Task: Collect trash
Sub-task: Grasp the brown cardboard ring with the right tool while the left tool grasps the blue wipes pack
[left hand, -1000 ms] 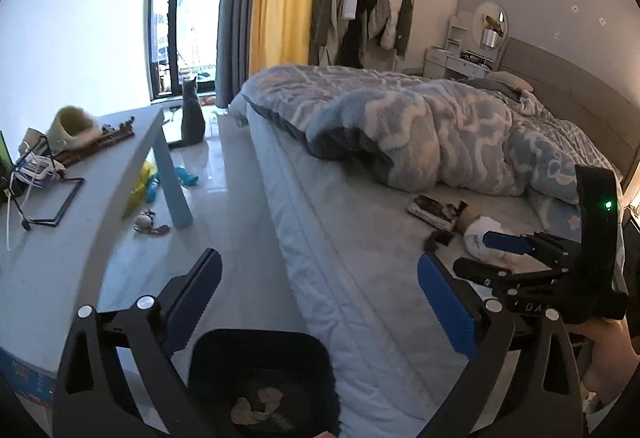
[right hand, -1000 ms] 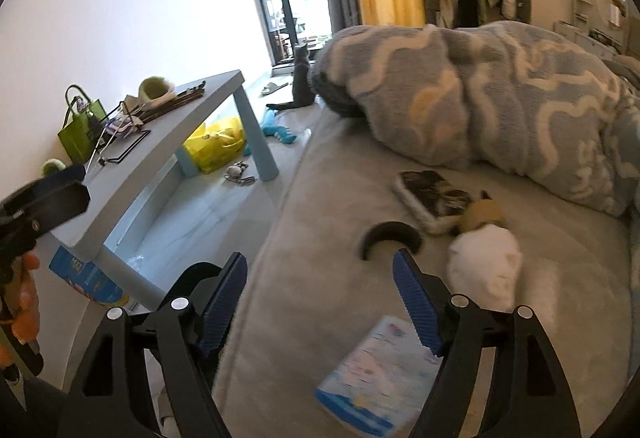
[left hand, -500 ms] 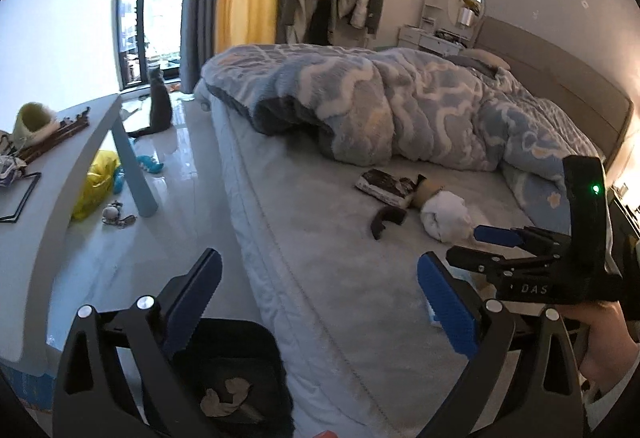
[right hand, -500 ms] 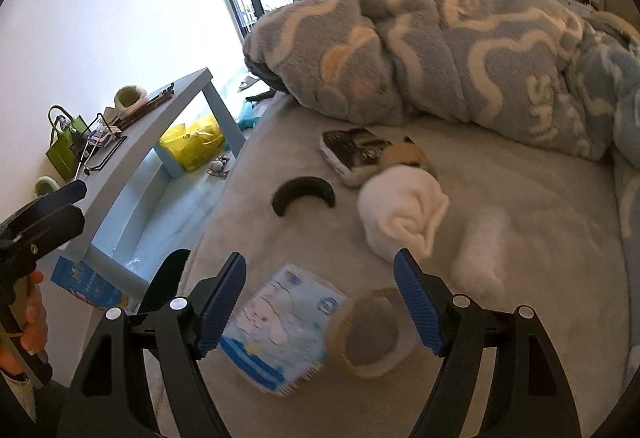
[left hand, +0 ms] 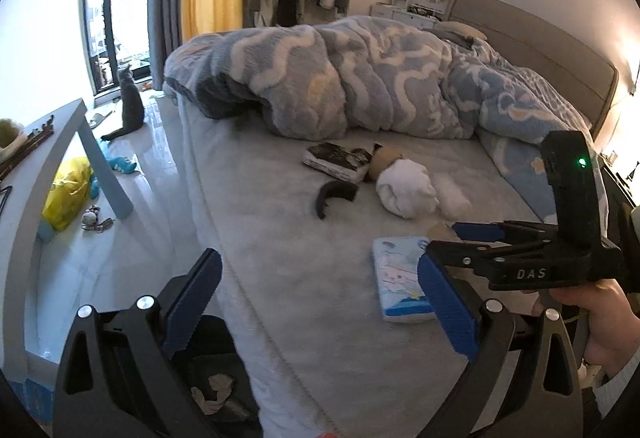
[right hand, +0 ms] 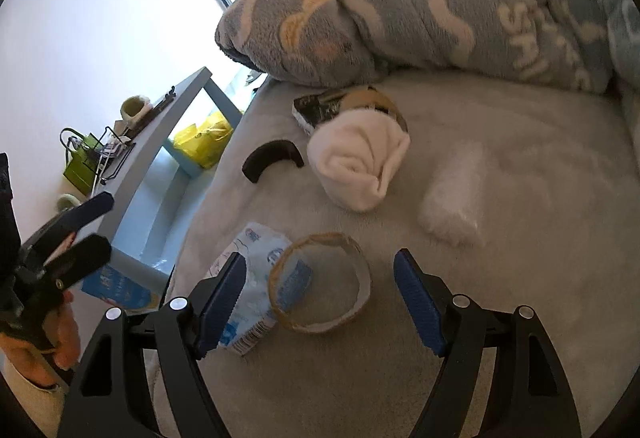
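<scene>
Both pairs of jaws stand wide and hold nothing. Those of the right gripper [right hand: 320, 304] have just been closing a little, and between its blue ribbed pads [right hand: 418, 302], untouched, lies an empty brown cardboard tape ring [right hand: 320, 284] flat on the grey fleece bed sheet [right hand: 500, 318]. The ring overlaps a crumpled pale-blue plastic tissue packet [right hand: 252, 278] printed with a cartoon and a barcode; its small lettering is too blurred to read. Beyond them lie a white fluffy scrap [right hand: 452, 197], a rolled white towel [right hand: 360, 161], a curved black plastic piece [right hand: 272, 157] and a dark-covered book [right hand: 320, 107]. On the blue-and-white wavy fleece blanket [right hand: 460, 5], large white letters show partly, reading about "SHI". The left gripper [left hand: 320, 306] hangs over the bed's edge above a black bin [left hand: 216, 378] holding crumpled paper. The right gripper's black body reads "DAS".
</scene>
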Demonstrator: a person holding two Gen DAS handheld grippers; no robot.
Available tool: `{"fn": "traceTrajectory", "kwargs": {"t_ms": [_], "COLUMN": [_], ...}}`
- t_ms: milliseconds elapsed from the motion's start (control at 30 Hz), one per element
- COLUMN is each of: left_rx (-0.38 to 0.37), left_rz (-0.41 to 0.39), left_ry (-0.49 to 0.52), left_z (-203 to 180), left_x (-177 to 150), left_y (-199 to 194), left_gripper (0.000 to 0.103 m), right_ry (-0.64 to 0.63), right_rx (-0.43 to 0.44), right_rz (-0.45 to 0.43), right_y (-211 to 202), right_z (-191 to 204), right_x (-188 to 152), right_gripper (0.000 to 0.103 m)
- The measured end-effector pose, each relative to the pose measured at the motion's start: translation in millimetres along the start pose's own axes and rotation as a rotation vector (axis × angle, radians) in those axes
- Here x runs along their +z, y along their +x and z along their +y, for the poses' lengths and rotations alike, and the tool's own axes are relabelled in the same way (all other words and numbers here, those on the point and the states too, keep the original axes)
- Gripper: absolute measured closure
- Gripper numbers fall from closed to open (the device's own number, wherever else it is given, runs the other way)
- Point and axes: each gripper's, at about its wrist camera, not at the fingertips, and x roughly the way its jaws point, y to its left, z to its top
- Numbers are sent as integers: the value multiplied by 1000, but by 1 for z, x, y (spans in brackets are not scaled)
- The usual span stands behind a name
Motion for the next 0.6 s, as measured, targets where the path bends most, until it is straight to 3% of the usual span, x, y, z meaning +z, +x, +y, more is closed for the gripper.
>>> {"fn": "traceTrajectory", "kwargs": {"t_ms": [267,600], "left_rx": [-37,-36], "left_rz": [48,96], "left_ry": [26,61], "left_z": [-19,-42], "left_x": [-5,-10], "left_y": [19,43], "left_gripper": [3,4], "right_ry": [-23,-40], "right_rx": [24,20], "right_rz": [21,-27], "right_y": [1,-22], "right_z": [-1,-9], "right_x": [-4,-5], "right_gripper": [52,52]}}
